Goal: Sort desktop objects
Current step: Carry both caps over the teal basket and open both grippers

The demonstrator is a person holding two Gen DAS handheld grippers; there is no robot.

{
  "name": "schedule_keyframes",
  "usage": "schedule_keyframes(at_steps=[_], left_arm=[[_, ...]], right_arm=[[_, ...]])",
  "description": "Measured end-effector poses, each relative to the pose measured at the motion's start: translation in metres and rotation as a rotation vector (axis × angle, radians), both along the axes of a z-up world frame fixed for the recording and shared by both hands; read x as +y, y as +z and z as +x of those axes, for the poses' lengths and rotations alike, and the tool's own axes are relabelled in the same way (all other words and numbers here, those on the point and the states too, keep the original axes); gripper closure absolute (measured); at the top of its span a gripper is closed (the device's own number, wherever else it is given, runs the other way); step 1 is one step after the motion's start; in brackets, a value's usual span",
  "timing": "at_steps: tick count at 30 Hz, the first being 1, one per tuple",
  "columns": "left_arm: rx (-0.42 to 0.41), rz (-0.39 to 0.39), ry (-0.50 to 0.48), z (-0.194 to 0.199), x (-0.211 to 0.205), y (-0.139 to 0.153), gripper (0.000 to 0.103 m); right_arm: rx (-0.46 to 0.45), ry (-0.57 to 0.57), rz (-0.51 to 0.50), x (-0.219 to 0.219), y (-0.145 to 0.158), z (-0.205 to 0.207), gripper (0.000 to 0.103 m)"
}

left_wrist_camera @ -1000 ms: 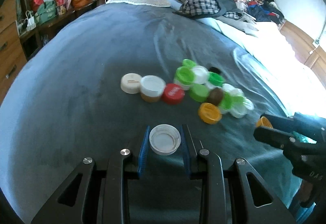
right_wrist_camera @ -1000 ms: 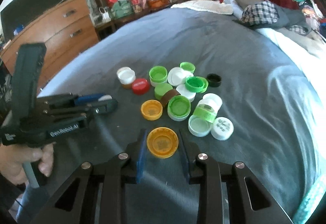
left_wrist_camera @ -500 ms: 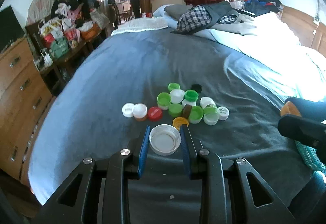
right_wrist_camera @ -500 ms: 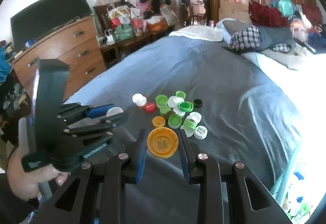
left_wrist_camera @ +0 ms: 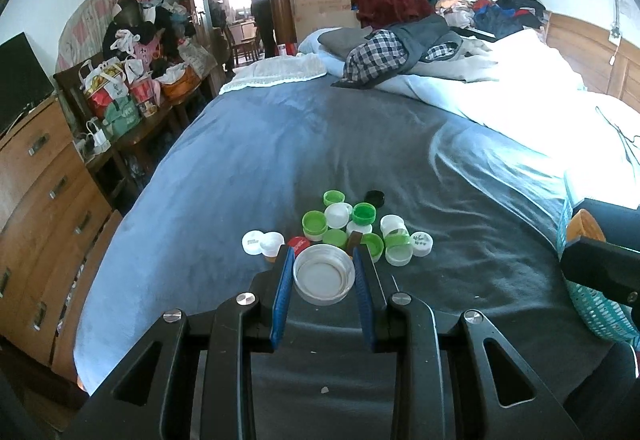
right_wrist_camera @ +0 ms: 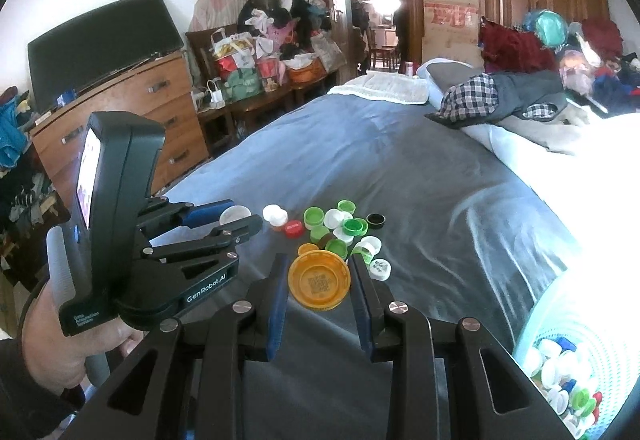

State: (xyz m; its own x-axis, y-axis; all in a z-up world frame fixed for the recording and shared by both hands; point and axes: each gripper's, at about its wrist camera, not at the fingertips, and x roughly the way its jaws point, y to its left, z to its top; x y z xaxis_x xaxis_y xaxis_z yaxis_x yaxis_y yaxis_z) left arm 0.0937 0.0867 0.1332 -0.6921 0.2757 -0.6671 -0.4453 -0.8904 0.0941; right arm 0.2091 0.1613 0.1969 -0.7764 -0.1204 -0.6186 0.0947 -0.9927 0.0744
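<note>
- left hand-held gripper [left_wrist_camera: 324,276] is clamped on a white cap [left_wrist_camera: 324,274], open side facing up, blue pads pressing it on both sides, held up off the bed
- right hand-held gripper [right_wrist_camera: 319,280] has an orange cap [right_wrist_camera: 319,281] pinched between its pads the same way, there's a little square code printed inside it
- both are up in the air above the grey blanket [left_wrist_camera: 260,160], not touching it
- rest of the caps [left_wrist_camera: 348,228] sit in a loose pile on the blanket past the fingers: mostly green and white, one red one [left_wrist_camera: 298,241], one black one [left_wrist_camera: 375,197] at the far edge, a second small orange one [right_wrist_camera: 307,249] just behind the held orange cap
- two white caps lie a bit left of the pile, next to the red one
- teal mesh basket [left_wrist_camera: 600,312] is off to the right at the edge of the bed, from the right camera you can see it's already got a heap of mixed caps in it [right_wrist_camera: 560,372]
- from the right camera you also see the person's left hand [right_wrist_camera: 60,336] wrapped round the handle of the other gripper
- wooden dresser [right_wrist_camera: 132,108] with a TV on top along the left wall, clothes heaped at the far end of the bed
</note>
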Motion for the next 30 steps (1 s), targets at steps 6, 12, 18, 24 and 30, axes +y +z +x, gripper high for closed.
schedule_keyframes(at_steps=[6, 12, 18, 24, 30], left_arm=[[0.011, -0.013, -0.009, 0.003, 0.005, 0.004, 0.078], [0.005, -0.03, -0.049, 0.01, 0.023, 0.004, 0.078], [-0.029, -0.05, -0.166, 0.025, 0.072, 0.001, 0.078], [-0.065, -0.07, -0.329, 0.052, 0.147, 0.004, 0.078], [-0.113, -0.067, -0.469, 0.081, 0.216, 0.009, 0.078]], right_arm=[[0.014, -0.006, -0.003, 0.004, 0.005, 0.007, 0.071], [0.024, -0.028, -0.005, 0.016, 0.008, 0.017, 0.071], [0.014, -0.106, -0.006, 0.052, 0.01, 0.035, 0.071], [-0.008, -0.248, -0.009, 0.113, 0.011, 0.066, 0.071], [-0.008, -0.4, -0.016, 0.177, 0.016, 0.111, 0.071]])
